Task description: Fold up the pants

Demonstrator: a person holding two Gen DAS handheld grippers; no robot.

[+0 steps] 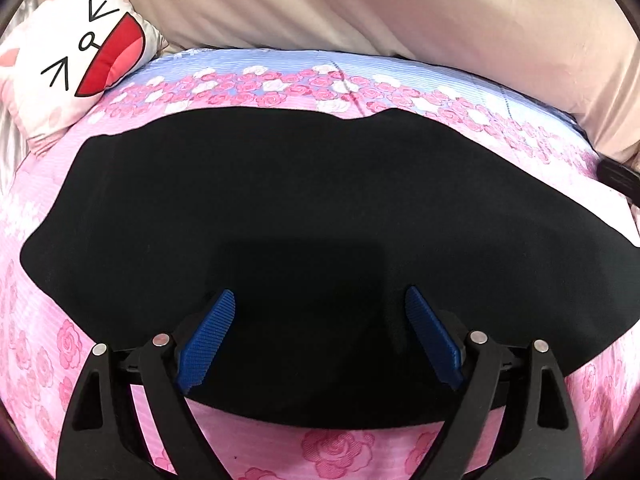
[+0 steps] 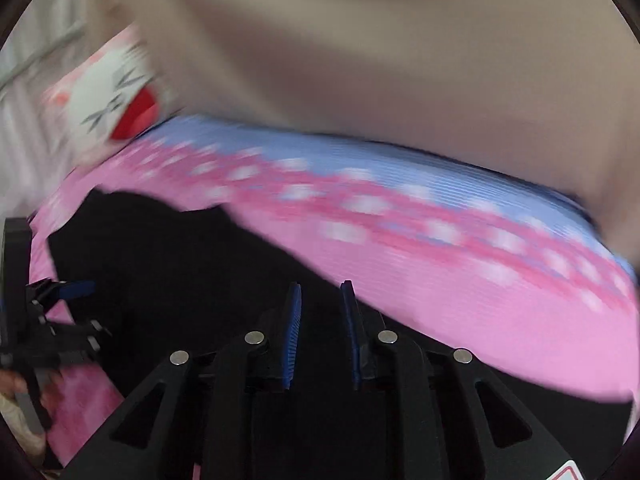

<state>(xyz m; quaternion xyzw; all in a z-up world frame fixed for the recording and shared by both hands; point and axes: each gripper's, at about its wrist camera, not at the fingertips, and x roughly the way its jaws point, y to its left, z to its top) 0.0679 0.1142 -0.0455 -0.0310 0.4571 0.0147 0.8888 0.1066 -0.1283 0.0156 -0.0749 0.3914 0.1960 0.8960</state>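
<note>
Black pants [image 1: 280, 216] lie flat across a pink rose-print bedsheet [image 1: 340, 448]. My left gripper [image 1: 320, 300] is open, its blue fingertips [image 1: 208, 336] spread wide just over the near edge of the pants, holding nothing. In the blurred right wrist view the pants [image 2: 168, 264] stretch to the left. My right gripper [image 2: 320, 292] has its blue pads close together with a narrow gap, over the black fabric; I cannot tell whether cloth is pinched. The left gripper [image 2: 60, 292] shows at that view's left edge.
A white cartoon-face pillow [image 1: 68, 64] lies at the far left corner of the bed. A beige blanket or wall [image 1: 400, 8] rises behind the bed. A dark object [image 1: 620, 178] sits at the right edge.
</note>
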